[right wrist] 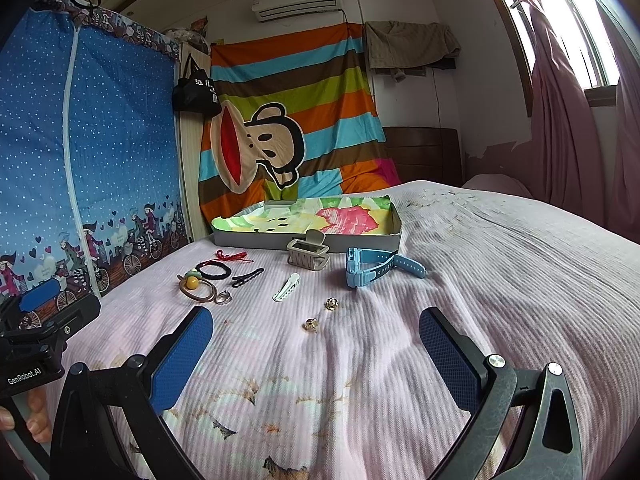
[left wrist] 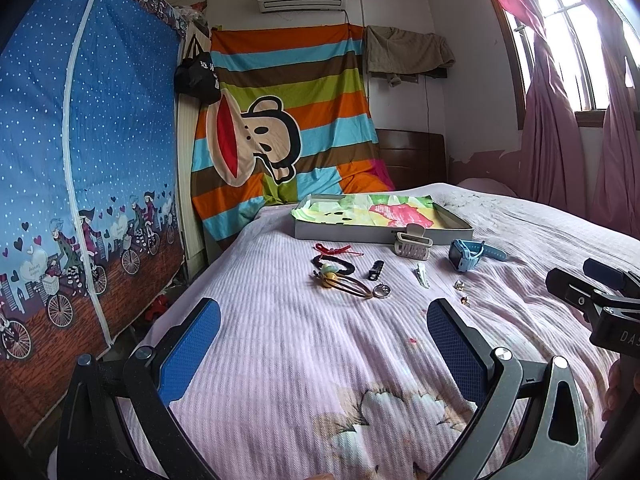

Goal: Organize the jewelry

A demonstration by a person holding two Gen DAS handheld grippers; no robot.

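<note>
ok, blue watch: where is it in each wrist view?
Left wrist: blue watch at right of centre, right of the beige claw clip, near the tray's right corner.
Right wrist: blue watch just right of centre, again right of the clip.
Shared landmark: the grey tray behind both.

bedspread (right wrist: 460,264): pale pink cloth, ribbed weave, matt
tray (right wrist: 304,238): grey card walls, matt; lined with printed cloth
claw clip (right wrist: 307,255): beige plastic, smooth, dull sheen
watch (right wrist: 374,267): light blue plastic, smooth strap
flat clip (right wrist: 286,287): white, glossy
earrings (right wrist: 330,303): gold-coloured metal, shiny
ring (left wrist: 382,290): silvery metal, polished
hair tie (right wrist: 213,271): black, rough braided cloth
cord (right wrist: 234,256): red thread
pads (right wrist: 182,360): blue, textured grid, matt
gripper frames (right wrist: 532,412): black and dark grey, scuffed
</note>
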